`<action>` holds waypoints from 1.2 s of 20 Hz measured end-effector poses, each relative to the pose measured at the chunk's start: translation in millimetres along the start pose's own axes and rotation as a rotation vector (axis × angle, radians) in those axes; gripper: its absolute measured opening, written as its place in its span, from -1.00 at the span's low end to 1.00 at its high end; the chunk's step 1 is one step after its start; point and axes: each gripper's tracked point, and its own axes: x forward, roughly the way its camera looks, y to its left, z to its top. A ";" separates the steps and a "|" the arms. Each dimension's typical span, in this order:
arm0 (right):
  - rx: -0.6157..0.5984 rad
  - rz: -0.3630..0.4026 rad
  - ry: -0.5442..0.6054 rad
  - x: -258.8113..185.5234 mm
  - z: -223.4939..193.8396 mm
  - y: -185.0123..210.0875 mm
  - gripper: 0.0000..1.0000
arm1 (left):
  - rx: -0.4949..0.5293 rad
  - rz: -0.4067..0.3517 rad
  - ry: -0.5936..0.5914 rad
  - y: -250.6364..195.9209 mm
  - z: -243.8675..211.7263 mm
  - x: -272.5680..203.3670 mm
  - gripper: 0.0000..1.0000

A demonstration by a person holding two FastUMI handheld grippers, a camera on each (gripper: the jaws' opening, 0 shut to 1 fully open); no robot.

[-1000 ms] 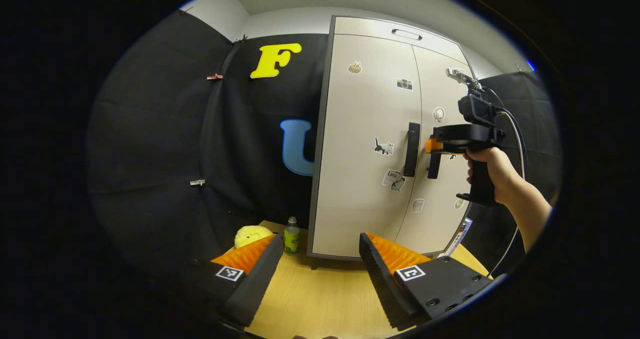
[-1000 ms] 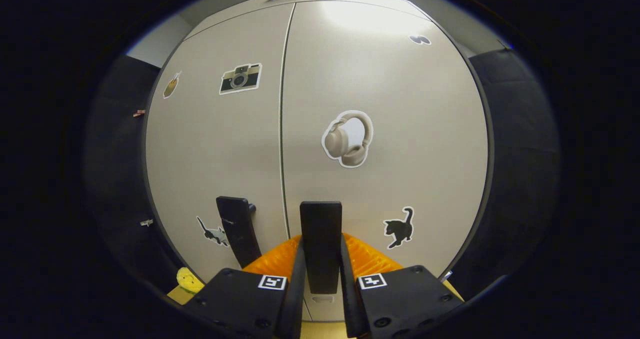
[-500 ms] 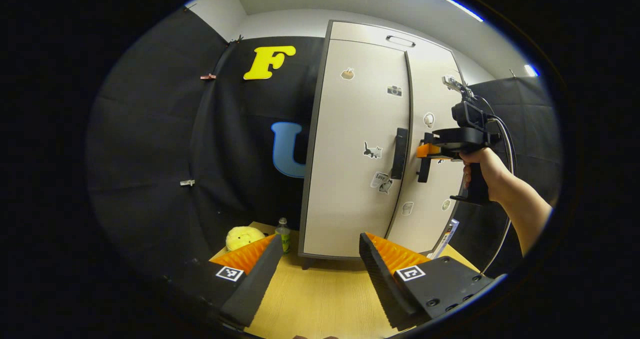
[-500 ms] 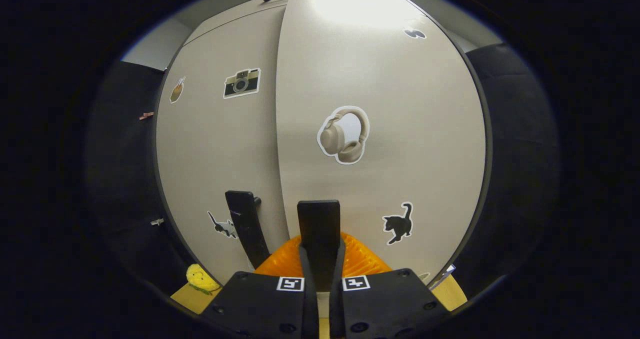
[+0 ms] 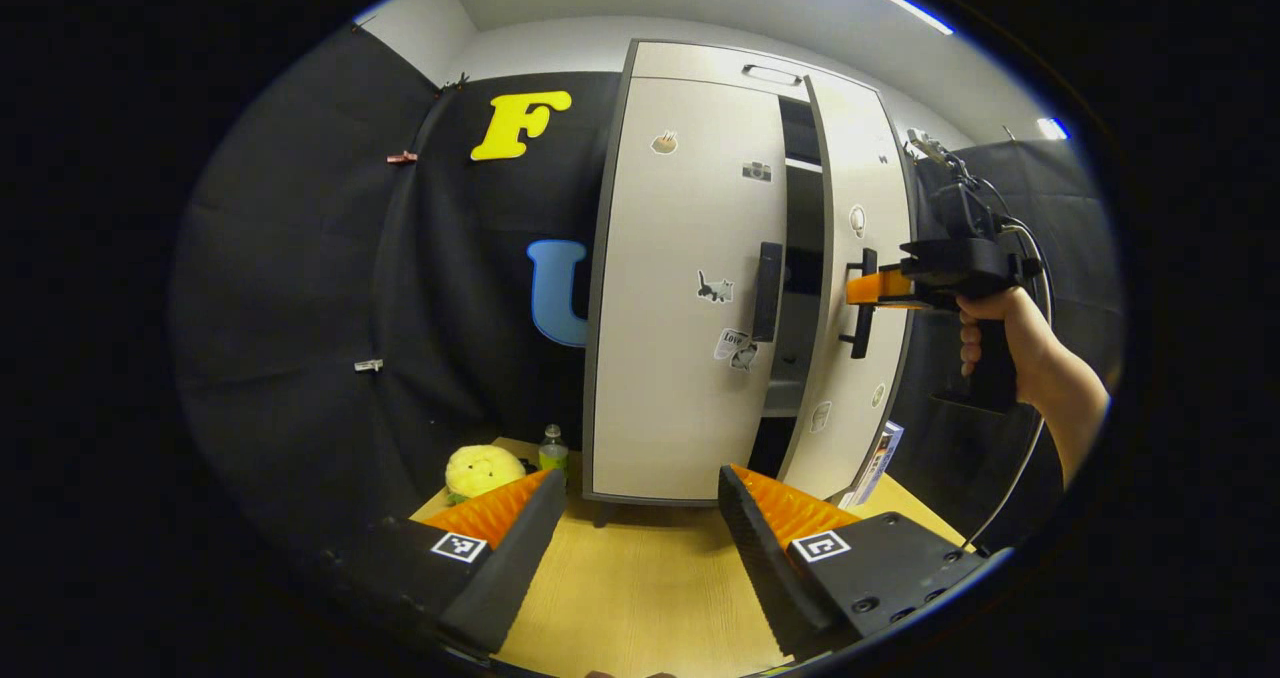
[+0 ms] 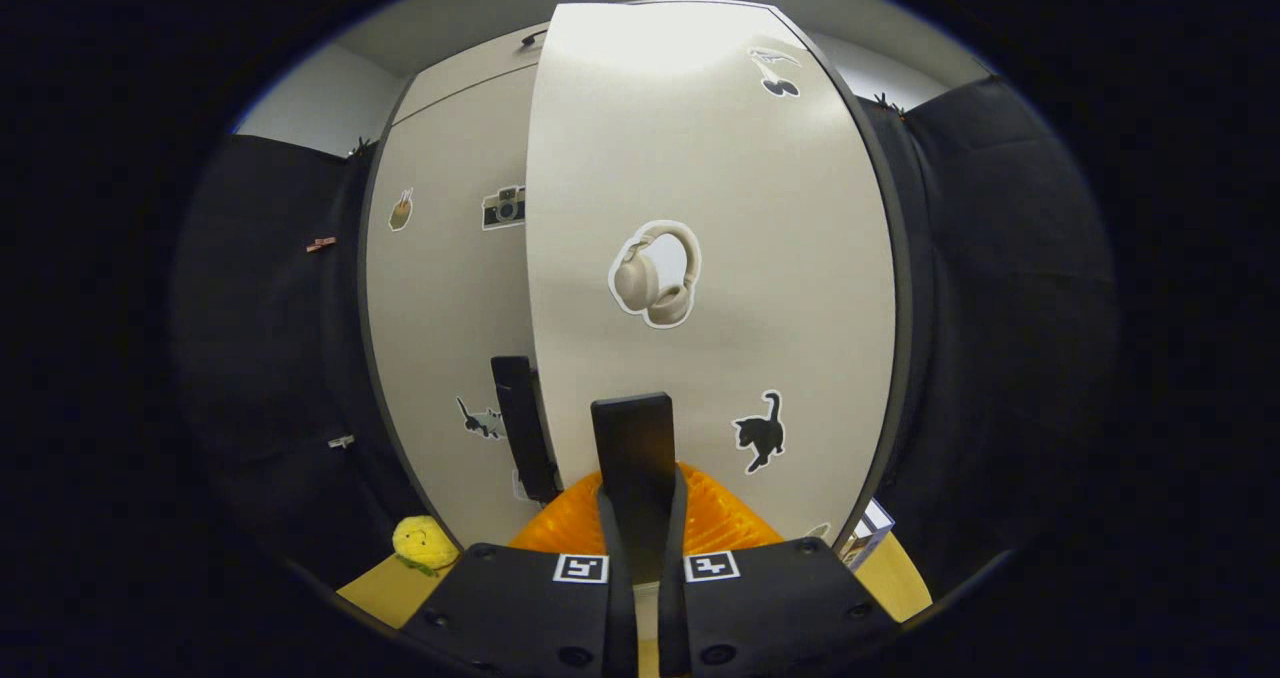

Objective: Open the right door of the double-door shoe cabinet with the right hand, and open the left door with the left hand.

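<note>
A tall beige double-door shoe cabinet (image 5: 690, 98) stands on a wooden table. Its right door (image 5: 860, 258) hangs partly swung out, with a dark gap between it and the left door (image 5: 680, 358), which stands flush with the cabinet. In the right gripper view my right gripper (image 6: 640, 518) is shut on the right door's black handle (image 6: 632, 438), against the door (image 6: 720, 158) with the headphone sticker. The left gripper view shows the same gripper (image 5: 870, 290), held by a hand, at that handle (image 5: 862, 303). My left gripper (image 5: 640, 518) is open and empty, well short of the left door's handle (image 5: 767, 291).
A yellow plush toy (image 5: 482, 468) and a small green bottle (image 5: 552, 450) sit on the wooden table (image 5: 640, 598) left of the cabinet. A boxed item (image 5: 872, 463) leans at the cabinet's right foot. Black cloth walls stand on both sides.
The right gripper closed on the right door's handle and pulled; the door went from flush to partly swung out, showing a dark gap. The left gripper stayed open, drawing back slightly.
</note>
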 end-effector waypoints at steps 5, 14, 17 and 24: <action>-0.001 0.063 -0.004 -16.8 1.8 -10.4 -0.75 | -0.048 0.025 -0.012 -41.8 5.4 -21.7 0.90; -0.003 0.089 0.029 -38.2 6.3 -30.8 -0.75 | -0.051 0.024 -0.041 -87.7 15.4 -48.3 0.89; -0.007 0.080 0.027 -45.6 6.9 -41.3 -0.75 | -0.048 0.026 -0.057 -90.2 23.1 -52.1 0.89; -0.013 -0.005 0.029 -64.2 11.2 -79.0 -0.77 | 0.012 -0.030 -0.088 -118.7 27.4 -56.8 0.89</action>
